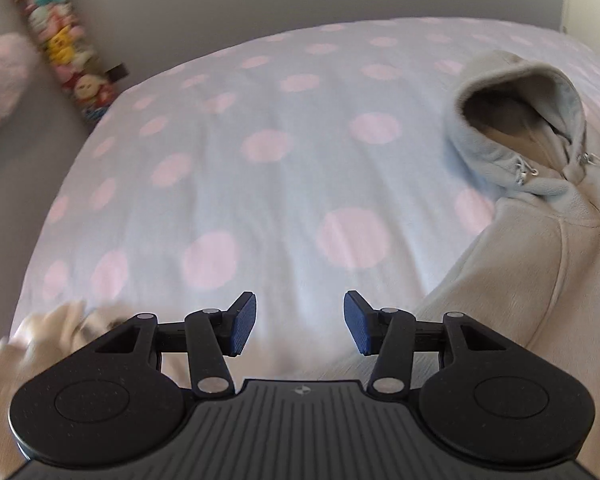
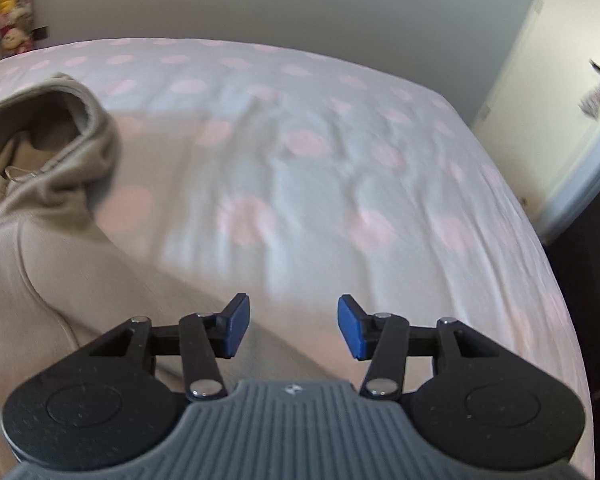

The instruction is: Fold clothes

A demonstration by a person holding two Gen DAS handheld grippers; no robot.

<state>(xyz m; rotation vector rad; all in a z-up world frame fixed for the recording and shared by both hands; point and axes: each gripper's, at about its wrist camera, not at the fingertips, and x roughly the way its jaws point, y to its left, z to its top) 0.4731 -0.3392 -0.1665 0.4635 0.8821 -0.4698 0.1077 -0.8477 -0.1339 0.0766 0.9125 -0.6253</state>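
spotted bed (image 1: pixel 260 184) w/ hoodie (image 1: pixel 540 240); both tools (image 1: pixel 299 324) (image 2: pixel 294 328) angled down, open.

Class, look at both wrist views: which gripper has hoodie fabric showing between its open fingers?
The right gripper: beige hoodie sleeve runs beneath its gap. The left gripper frames only spotted bedsheet.

A beige fleece zip-up hoodie (image 1: pixel 540 264) is spread flat on the pink-dotted pale blue bedcover (image 1: pixel 260 160), zipper side up, its hood (image 1: pixel 516 120) gaping open.
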